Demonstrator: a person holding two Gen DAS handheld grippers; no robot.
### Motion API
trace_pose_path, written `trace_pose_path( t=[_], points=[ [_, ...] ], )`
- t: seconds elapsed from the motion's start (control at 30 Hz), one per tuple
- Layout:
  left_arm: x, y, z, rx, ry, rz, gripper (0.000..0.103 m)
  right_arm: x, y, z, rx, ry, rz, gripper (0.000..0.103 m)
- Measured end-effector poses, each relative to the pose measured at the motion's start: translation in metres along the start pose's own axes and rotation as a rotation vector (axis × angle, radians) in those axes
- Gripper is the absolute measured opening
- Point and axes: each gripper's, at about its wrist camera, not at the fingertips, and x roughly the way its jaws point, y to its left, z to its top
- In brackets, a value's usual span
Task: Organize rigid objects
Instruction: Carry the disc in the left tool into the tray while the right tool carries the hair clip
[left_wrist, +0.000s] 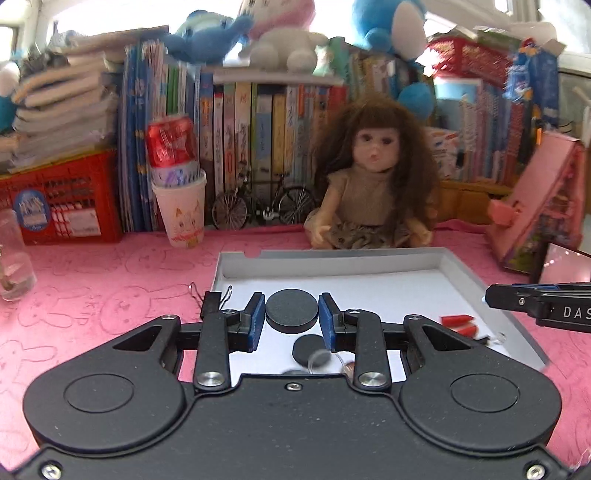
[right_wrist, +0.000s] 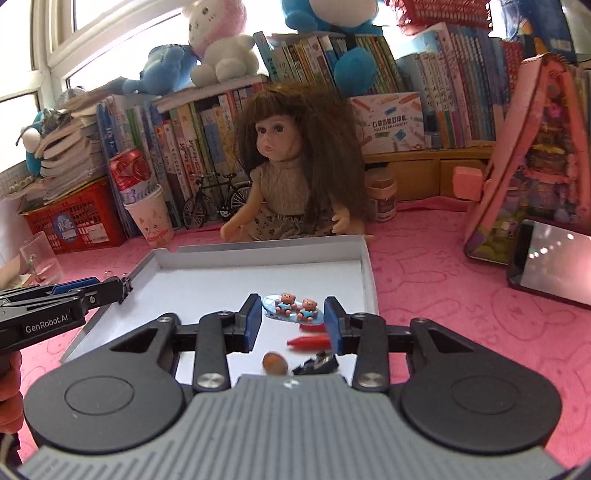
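Left gripper tilted down over white tray, fingers pinching black disc, right gripper angled likewise, fingers clamping bear clip

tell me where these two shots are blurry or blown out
Left wrist view: windows behind the plush toys are blown out, and the books and doll look soft, while the black disc is sharper. Right wrist view: crisper overall, with glare on the phone screen. Both bend straight edges, like the white tray.
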Motion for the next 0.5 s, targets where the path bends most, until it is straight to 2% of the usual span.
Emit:
trace_pose_path(
  t=[0.17, 0.5],
  points=[
    [0.042, 0.009, 0.014, -0.082, 0.128, -0.034, 0.029, 0.038, -0.011, 0.016, 0.035, 0.095, 0.011, 0.042],
    [0.085, 0.004, 0.021, -0.052, 0.205, 0.028, 0.029, 0.073, -0.008, 0.018, 0.005, 0.199, -0.003, 0.042]
  ],
)
